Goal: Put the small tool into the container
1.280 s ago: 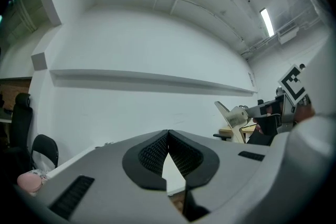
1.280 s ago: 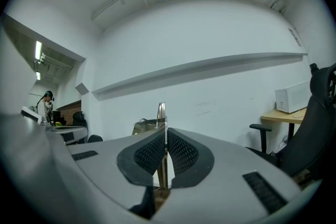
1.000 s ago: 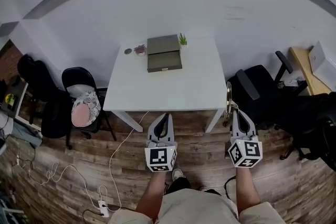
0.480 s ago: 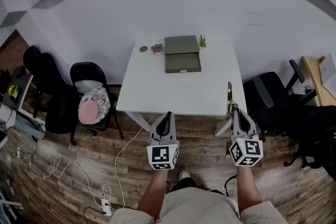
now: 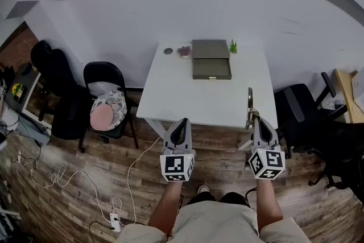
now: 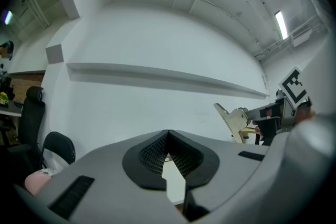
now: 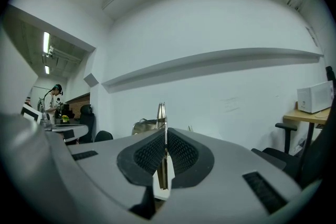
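Head view, and closest in we have the person's two forearms reaching forward over the wooden floor [image 5: 74, 179], one tool-holder in each hand, both pointing level toward the table.

The left gripper [image 5: 181, 122] sits just short of the table's near edge. The left gripper view shows its ribbed pads meeting at the tips with nothing caught between them. That one is empty.

The right gripper [image 5: 254, 116] is alongside, well apart from its partner, near the table's near right corner. Here is the action: the small tool [image 5: 249, 102], a thin brass-coloured piece, is pinched edge-on between the pressed-together pads. It stands upright, poking above the jaw tips.

On the floor to the left a white cable [image 5: 135, 162] snakes down to a power strip [image 5: 115, 219].

Next out, the white table [image 5: 199, 97], its near half bare. To its left is a black folding chair [image 5: 101, 74] with a pink and patterned bundle [image 5: 107, 111] on the seat. To its right is a black office chair [image 5: 296, 114].

At the table's far edge sits the container [image 5: 211, 60], an olive-grey box with its lower drawer front facing the person. The tool is well apart from it, a table's depth away. Just left of the box is a little purple pot plant [image 5: 184, 52], then a dark round disc [image 5: 168, 50]. A small green plant [image 5: 233, 46] stands at the box's right corner.

Behind everything is a plain white wall [image 5: 199, 3].
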Demonstrator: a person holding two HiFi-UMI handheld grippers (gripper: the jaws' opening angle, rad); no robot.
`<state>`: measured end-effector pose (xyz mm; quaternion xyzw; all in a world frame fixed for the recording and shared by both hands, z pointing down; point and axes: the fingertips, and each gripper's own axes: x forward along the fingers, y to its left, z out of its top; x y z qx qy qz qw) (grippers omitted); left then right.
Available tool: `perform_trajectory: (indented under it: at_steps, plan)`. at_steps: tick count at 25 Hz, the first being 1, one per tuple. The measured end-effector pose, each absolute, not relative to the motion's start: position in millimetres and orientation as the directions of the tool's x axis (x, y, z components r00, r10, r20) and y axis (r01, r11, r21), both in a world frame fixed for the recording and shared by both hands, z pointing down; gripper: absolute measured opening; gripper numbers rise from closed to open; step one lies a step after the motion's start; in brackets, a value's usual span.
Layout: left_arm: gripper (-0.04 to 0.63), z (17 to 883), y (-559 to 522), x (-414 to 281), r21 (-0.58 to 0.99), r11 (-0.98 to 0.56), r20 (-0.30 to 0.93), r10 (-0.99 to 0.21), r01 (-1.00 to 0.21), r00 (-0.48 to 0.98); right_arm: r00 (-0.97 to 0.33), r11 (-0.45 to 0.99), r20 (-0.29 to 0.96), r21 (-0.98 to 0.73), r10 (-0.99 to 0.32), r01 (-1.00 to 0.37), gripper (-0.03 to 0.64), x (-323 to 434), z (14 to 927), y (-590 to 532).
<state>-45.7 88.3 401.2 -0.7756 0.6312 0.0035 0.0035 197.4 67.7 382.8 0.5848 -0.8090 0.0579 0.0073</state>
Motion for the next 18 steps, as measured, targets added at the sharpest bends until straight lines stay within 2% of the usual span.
perform_trajectory:
  at_steps: [18]
  plan:
    - [0.006, 398.9, 62.5, -58.5, 0.012, -0.208, -0.048, -0.977, -0.978, 0.207, -0.314, 0.311, 0.049, -0.058, -0.948, -0.949, 0.018, 185.3, 375.3, 44.3]
